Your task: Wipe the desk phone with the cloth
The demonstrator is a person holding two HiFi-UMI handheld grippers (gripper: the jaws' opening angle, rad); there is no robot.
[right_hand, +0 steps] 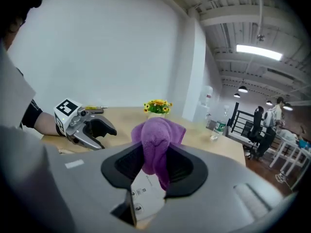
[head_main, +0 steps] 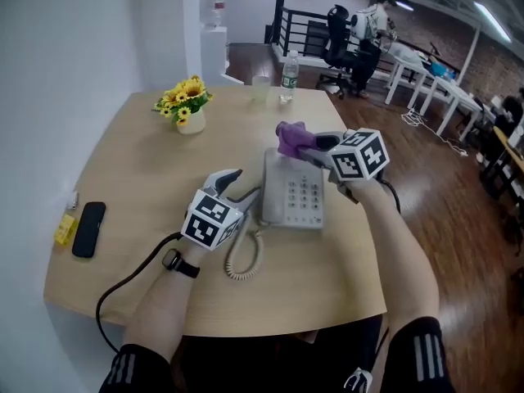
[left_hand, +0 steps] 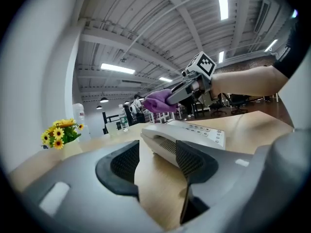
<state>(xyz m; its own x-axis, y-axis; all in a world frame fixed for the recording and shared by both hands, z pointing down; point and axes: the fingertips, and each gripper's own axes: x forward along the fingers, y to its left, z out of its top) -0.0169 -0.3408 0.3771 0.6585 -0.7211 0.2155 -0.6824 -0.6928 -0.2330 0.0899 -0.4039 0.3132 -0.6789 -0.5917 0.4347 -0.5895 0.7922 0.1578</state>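
Both forearms of the person come in from the bottom edge of the head view, each hand holding a gripper over the table (head_main: 131, 178). On the left wrist sits a watch (head_main: 173, 261).

The left gripper (head_main: 246, 183) is low, just beside the left side of the phone (head_main: 293, 191), where the handset lies. Its jaws stand wide apart and only bare table is between them. The left gripper view shows the phone's side just behind the jaw nearer to the phone; whether that jaw touches it I cannot tell.

The right gripper (head_main: 309, 147) is over the far end of the phone. Its jaws are closed on the cloth (head_main: 288, 137), which is purple and bunched, and it sticks out in front of the jaws. In the right gripper view the keypad shows under the jaws. Whether the cloth touches the phone is not clear.

The phone stands near the middle of the table, and its cord (head_main: 243, 260) curls on the near side, beside the left gripper.

Further away are flowers (head_main: 187, 105), a cup (head_main: 260, 88) and a bottle (head_main: 289, 75). At the left edge lies a black device (head_main: 88, 228), with a yellow thing (head_main: 65, 228) just beside it.
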